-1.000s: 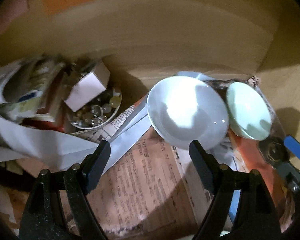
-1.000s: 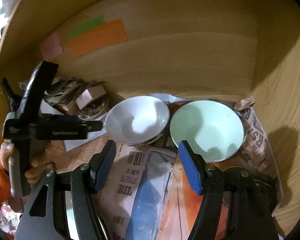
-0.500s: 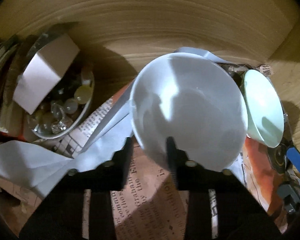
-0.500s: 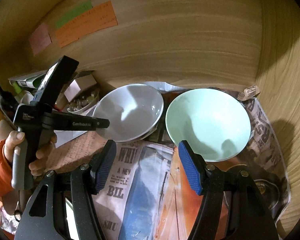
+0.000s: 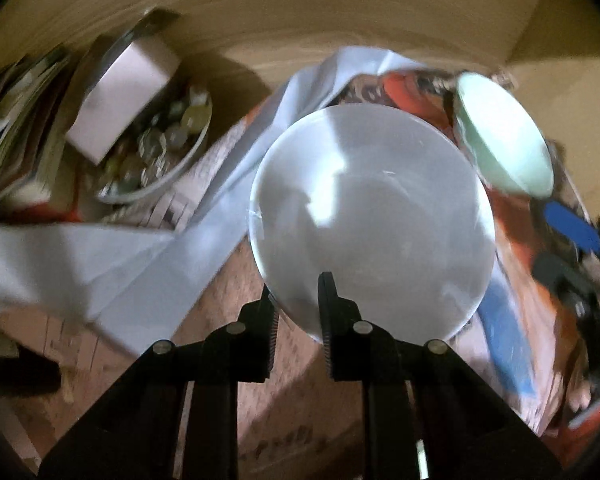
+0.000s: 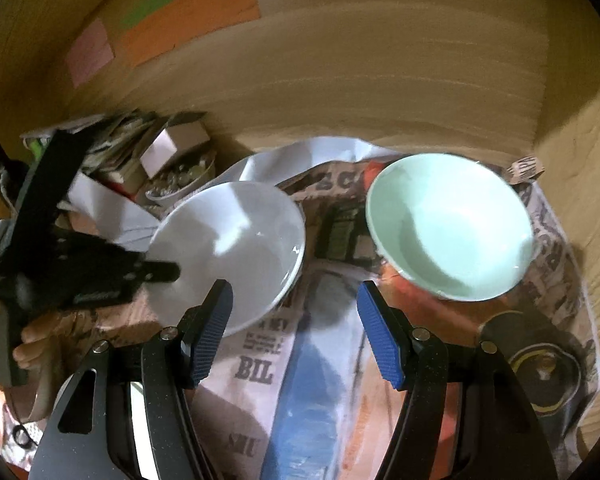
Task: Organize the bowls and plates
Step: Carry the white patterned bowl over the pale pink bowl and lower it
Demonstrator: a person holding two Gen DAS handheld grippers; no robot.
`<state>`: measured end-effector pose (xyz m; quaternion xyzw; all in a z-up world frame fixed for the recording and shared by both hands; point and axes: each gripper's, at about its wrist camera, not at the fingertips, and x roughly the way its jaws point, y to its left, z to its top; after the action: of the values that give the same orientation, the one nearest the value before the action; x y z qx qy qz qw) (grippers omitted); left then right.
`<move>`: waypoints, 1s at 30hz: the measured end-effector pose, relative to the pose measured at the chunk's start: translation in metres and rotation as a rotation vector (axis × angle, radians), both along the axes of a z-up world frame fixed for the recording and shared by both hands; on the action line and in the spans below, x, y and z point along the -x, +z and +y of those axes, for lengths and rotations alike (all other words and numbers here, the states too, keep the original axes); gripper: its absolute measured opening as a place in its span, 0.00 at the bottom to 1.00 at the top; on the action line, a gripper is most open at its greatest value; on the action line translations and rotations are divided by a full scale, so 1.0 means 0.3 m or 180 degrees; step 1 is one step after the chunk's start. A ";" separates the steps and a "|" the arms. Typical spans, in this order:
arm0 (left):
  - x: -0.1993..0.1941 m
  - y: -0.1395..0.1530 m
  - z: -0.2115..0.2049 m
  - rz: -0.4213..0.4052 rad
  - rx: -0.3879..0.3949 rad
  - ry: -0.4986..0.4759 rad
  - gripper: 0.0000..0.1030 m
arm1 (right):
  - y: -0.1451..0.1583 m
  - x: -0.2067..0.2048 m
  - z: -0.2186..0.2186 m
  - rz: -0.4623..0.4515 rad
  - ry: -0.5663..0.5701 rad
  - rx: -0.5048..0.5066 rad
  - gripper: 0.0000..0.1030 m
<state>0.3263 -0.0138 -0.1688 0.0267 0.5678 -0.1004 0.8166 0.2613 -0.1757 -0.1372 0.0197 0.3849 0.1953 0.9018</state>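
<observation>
While my left gripper is closing on the near rim of the white bowl, a thin pinch could slip. My right gripper hangs released beside it; beyond, the green bowl risks a knock.

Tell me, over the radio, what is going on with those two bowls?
Left gripper closing on white bowl rim. Right gripper open, empty, near green bowl. Newspaper under both; nothing blocking.
</observation>
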 end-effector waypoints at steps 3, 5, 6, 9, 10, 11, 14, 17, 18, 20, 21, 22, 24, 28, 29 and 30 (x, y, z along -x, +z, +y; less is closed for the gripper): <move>0.070 0.000 0.028 0.0007 -0.0048 -0.0124 0.19 | -0.023 -0.011 0.031 0.0105 0.0094 -0.0022 0.57; 0.114 0.002 0.042 -0.0007 -0.0082 -0.0212 0.19 | -0.038 -0.027 0.054 0.0184 0.0131 0.0004 0.51; 0.129 0.002 0.047 -0.0018 -0.0098 -0.0247 0.19 | -0.044 -0.033 0.063 0.0217 0.0153 0.0015 0.47; 0.161 0.004 0.059 -0.0061 -0.0128 -0.0310 0.19 | -0.071 -0.066 0.092 0.0375 0.0199 0.0006 0.37; 0.167 0.004 0.066 -0.0065 -0.0113 -0.0301 0.19 | -0.076 -0.069 0.096 0.0403 0.0205 0.0010 0.34; 0.170 0.003 0.074 -0.0064 -0.0091 -0.0290 0.19 | -0.081 -0.075 0.100 0.0424 0.0205 0.0021 0.28; 0.164 0.003 0.089 -0.0072 -0.0011 -0.0247 0.19 | -0.091 -0.091 0.107 0.0480 0.0231 -0.0039 0.20; 0.139 0.003 0.072 -0.0108 0.0007 -0.0211 0.19 | -0.092 -0.091 0.122 0.0523 0.0299 -0.0070 0.11; 0.138 0.005 0.068 -0.0123 -0.0007 -0.0208 0.19 | -0.090 -0.087 0.126 0.0507 0.0284 -0.0043 0.11; 0.134 0.004 0.063 -0.0148 -0.0042 -0.0194 0.19 | -0.089 -0.082 0.130 0.0500 0.0263 -0.0028 0.11; 0.133 0.005 0.062 -0.0164 -0.0047 -0.0189 0.19 | -0.088 -0.081 0.128 0.0506 0.0252 -0.0049 0.11; 0.136 0.007 0.059 -0.0181 -0.0061 -0.0188 0.19 | -0.086 -0.077 0.125 0.0507 0.0241 -0.0069 0.11; 0.143 0.018 0.060 -0.0220 -0.0070 -0.0184 0.19 | -0.079 -0.068 0.127 0.0474 0.0210 -0.0058 0.11; 0.165 0.056 0.056 -0.0360 -0.0081 -0.0185 0.19 | -0.049 -0.034 0.115 0.0396 0.0185 -0.0087 0.11; 0.172 0.064 0.056 -0.0396 -0.0072 -0.0185 0.19 | -0.038 -0.024 0.109 0.0368 0.0177 -0.0100 0.11; 0.179 0.073 0.057 -0.0421 -0.0055 -0.0186 0.19 | -0.027 -0.015 0.104 0.0337 0.0172 -0.0110 0.11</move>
<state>0.2725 0.0033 -0.1471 0.0569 0.5124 -0.1173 0.8488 0.2659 -0.1444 -0.1452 0.0352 0.4291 0.2248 0.8741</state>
